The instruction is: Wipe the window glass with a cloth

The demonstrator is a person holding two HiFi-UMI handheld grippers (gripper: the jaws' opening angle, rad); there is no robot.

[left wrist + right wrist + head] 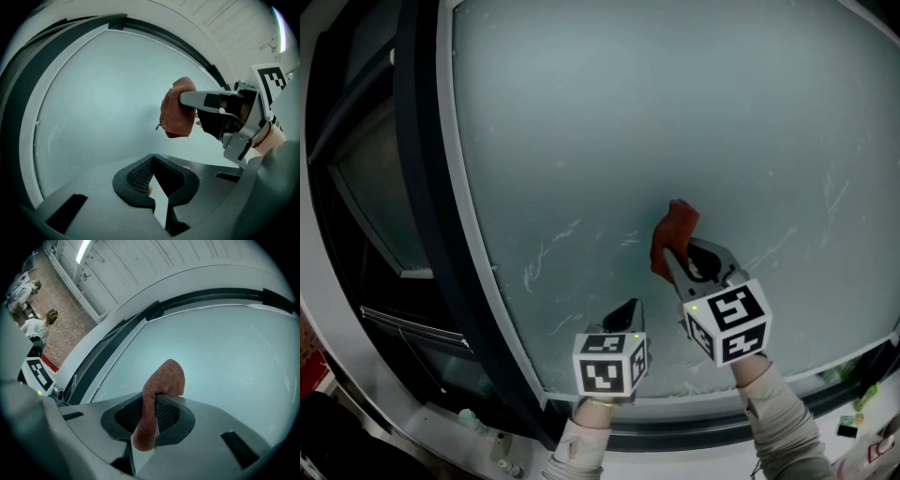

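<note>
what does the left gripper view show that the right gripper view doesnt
Only the left gripper view: the right claw seen from the side with its marker cube, and the left claw shut on nothing. Only the right gripper view: the cloth pinched between the right claw's jaws up close, two people by a brick wall, and a ceiling light. Both: the reddish cloth, the frosted window glass and its dark frame.

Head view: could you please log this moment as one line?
right gripper: shut on cloth | left gripper: shut, empty | window glass: streaked
</note>
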